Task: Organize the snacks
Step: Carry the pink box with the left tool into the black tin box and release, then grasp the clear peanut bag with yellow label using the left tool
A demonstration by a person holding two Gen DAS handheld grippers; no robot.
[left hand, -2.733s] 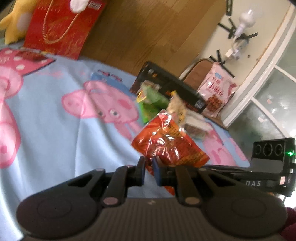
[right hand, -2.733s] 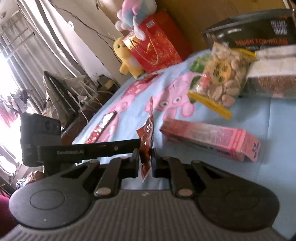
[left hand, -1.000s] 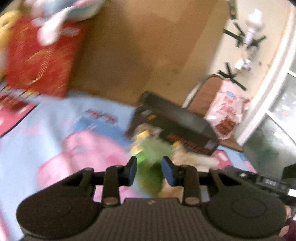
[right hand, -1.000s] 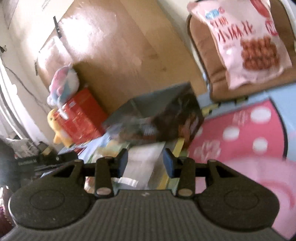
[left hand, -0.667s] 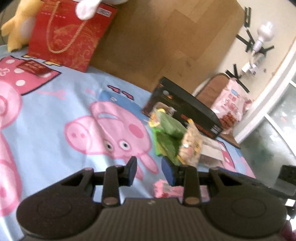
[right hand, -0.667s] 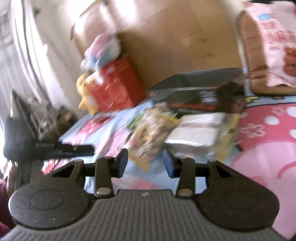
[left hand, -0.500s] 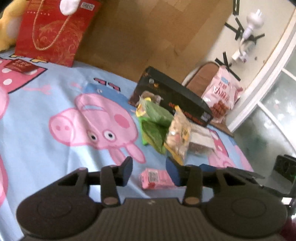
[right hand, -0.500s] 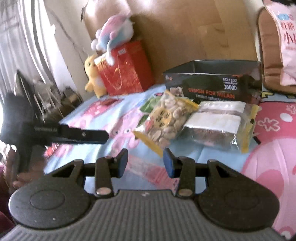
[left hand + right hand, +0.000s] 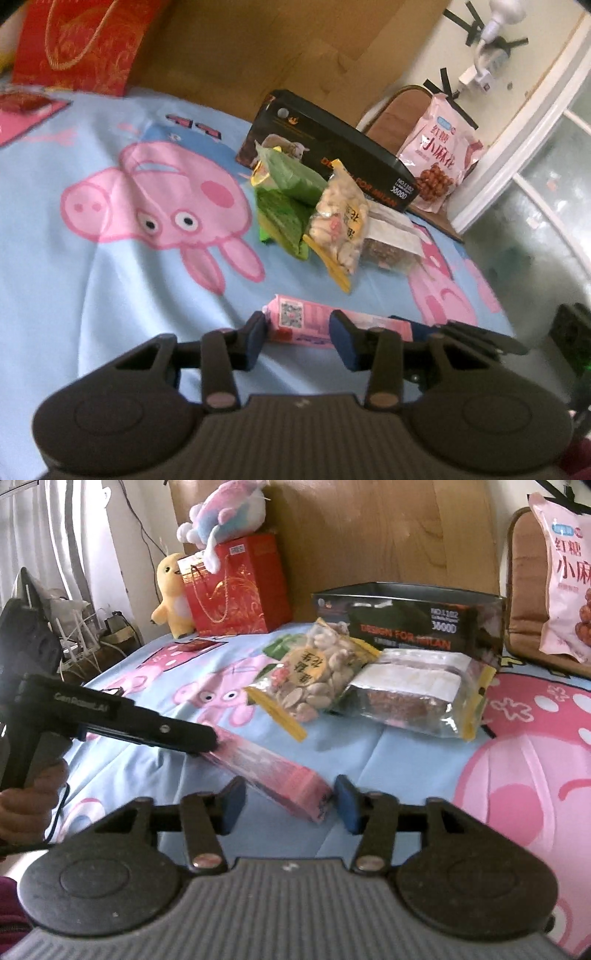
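Observation:
A long pink snack box [image 9: 306,323] lies flat on the blue Peppa Pig sheet; it also shows in the right wrist view [image 9: 273,771]. My left gripper [image 9: 297,332] is open, its jaws on either side of one end of the box. My right gripper [image 9: 290,799] is open around the other end. Behind the box lie a clear nut bag [image 9: 317,670], a foil bag with a white label [image 9: 413,694] and green packets [image 9: 284,199], all in front of a black open box [image 9: 410,624].
A red gift bag [image 9: 236,587] with plush toys [image 9: 173,590] stands at the back against a wooden board. A large pink snack bag [image 9: 439,155] leans on a brown chair at the bed's far right. A window is at the far right.
Both grippers let go of the red-orange packet, swung up and came back down. Both are now open around the ends of the pink box.

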